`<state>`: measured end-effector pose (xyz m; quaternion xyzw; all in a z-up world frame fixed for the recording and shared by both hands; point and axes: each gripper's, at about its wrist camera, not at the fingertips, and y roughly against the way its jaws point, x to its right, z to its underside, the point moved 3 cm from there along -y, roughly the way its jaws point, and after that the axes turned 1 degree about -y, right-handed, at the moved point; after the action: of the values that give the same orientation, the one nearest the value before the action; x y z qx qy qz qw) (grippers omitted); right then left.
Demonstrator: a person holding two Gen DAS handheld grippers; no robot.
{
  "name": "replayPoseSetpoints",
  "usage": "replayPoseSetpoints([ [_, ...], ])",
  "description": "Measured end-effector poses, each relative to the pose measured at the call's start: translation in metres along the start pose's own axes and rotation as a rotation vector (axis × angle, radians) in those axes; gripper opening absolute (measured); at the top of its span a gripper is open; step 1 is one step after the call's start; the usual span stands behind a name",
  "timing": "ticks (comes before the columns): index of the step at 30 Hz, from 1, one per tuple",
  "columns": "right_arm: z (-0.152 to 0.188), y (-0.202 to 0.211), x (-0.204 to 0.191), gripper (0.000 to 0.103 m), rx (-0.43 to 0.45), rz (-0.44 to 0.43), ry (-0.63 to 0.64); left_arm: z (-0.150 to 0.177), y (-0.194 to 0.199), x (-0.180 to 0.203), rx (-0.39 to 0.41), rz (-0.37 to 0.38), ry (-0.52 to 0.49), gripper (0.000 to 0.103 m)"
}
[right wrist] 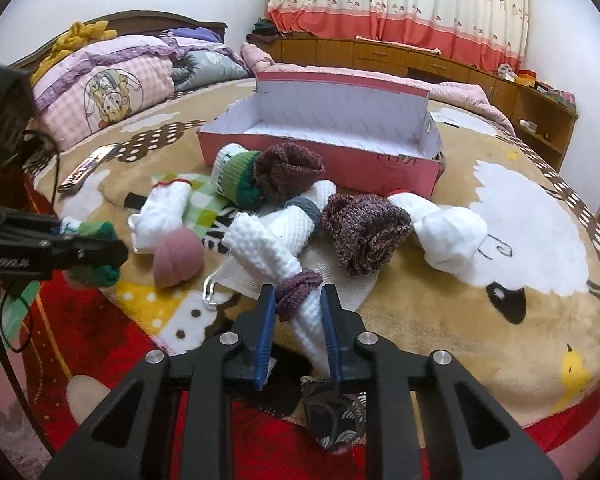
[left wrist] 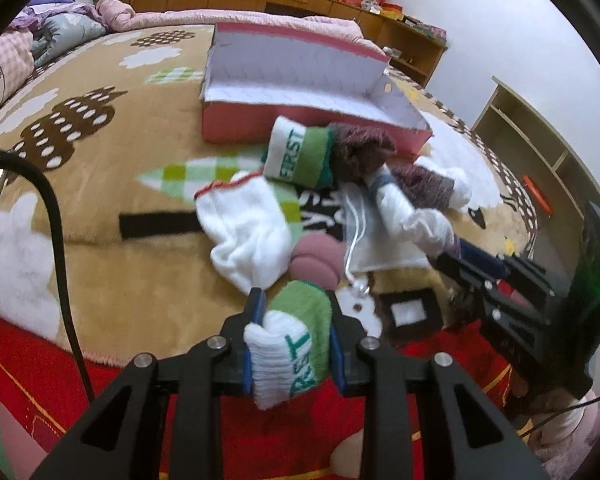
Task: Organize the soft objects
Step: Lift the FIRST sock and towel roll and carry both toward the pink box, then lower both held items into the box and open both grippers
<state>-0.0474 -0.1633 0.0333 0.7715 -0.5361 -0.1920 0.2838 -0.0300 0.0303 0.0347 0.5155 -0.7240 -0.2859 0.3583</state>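
Up close in the left wrist view, the left tongs [left wrist: 296,312] are clenched on a rolled green-and-white knitted sock [left wrist: 288,344] with lettering on its cuff, both blue pads pressed against its sides. Beyond it, on the tan plush blanket with sheep and polka-dot patterns [left wrist: 100,208], lies the pile: a loose white ribbed sock with a red-trimmed opening [left wrist: 246,228], a dusty-pink rounded soft bundle [left wrist: 316,260] just beside it, and a second green-and-white rolled sock [left wrist: 300,152] touching a fuzzy maroon knitted roll [left wrist: 360,152]. Behind them stands a long pink cardboard box with a white lining [left wrist: 300,80], its lid tilted up at the back. The right tongs [left wrist: 452,254] enter from the right edge, at a white roll.

Next, in the right wrist view, the right tongs [right wrist: 298,304] grasp a white waffle-knit rolled sock with a purple-brown cuff [right wrist: 296,292], the blue pads on either side of it; it lies on a flat white cloth pouch with a drawstring [right wrist: 236,280]. Ahead sit the maroon roll [right wrist: 290,172], a second mottled maroon knitted bundle [right wrist: 364,232] and a plain white soft bundle [right wrist: 452,236] near it. The pink box [right wrist: 320,160] is behind the pile. At the left, the left tongs [right wrist: 112,256] hold the green sock [right wrist: 104,272] raised near the pink bundle [right wrist: 178,258].
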Motion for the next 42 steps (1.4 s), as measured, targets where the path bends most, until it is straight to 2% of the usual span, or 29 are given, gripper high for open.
replayPoseSetpoints([
  [5, -0.003, 0.007, -0.002, 0.023, 0.004, -0.039, -0.015, -0.009, 0.002, 0.004, 0.014, 0.003, -0.005, 0.029],
  [25, -0.025, 0.017, 0.006, 0.023, 0.034, -0.039, -0.032, -0.051, -0.002, 0.023, 0.074, -0.017, -0.051, 0.029],
  [42, -0.071, 0.013, 0.023, 0.023, 0.075, -0.018, -0.010, -0.110, -0.007, 0.032, 0.140, -0.045, -0.059, 0.029],
])
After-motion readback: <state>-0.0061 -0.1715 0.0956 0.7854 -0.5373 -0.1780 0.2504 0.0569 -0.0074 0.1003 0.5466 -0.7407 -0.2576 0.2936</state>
